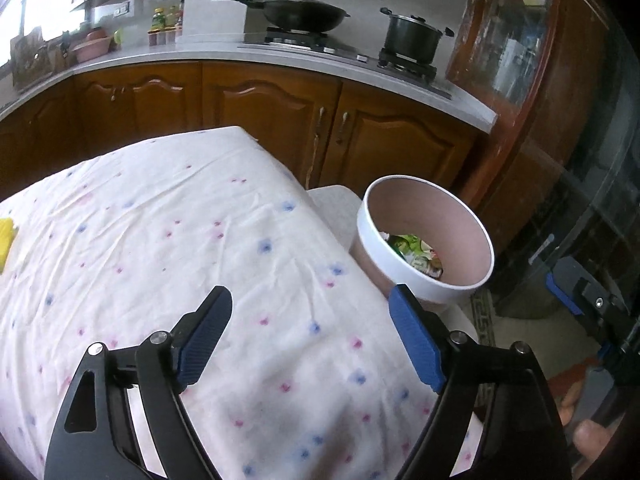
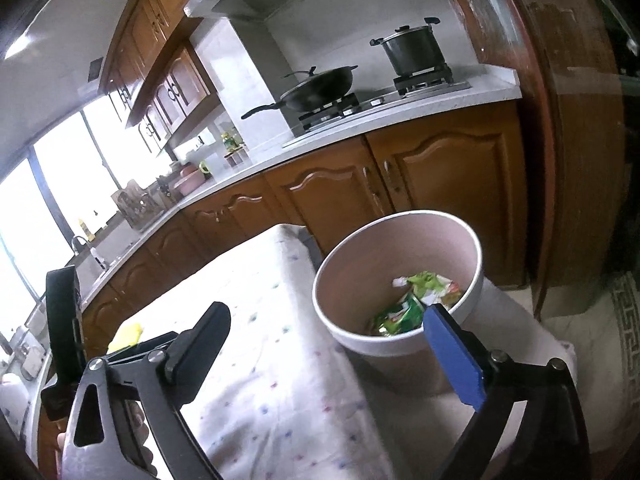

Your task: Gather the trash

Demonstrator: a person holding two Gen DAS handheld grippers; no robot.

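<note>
A white and pink round bin [image 1: 416, 280] stands on a low stool beside the table's right edge; green snack wrappers [image 1: 416, 254] lie inside it. My left gripper [image 1: 308, 304] is open and empty above the floral tablecloth [image 1: 160, 240], just left of the bin. A yellow item [image 1: 7, 240] lies at the table's far left edge. In the right wrist view the bin [image 2: 360, 340] is close ahead with the wrappers [image 2: 404, 310] in it. My right gripper [image 2: 326, 320] is open and empty, its right finger over the bin's near rim. The yellow item [image 2: 126, 334] shows behind its left finger.
Wooden kitchen cabinets [image 1: 272, 108] and a grey counter run behind the table, with a wok [image 1: 300, 10] and a pot [image 1: 412, 38] on the stove. A glass door [image 1: 520, 40] stands at right. The other gripper [image 1: 592, 312] shows at the right edge.
</note>
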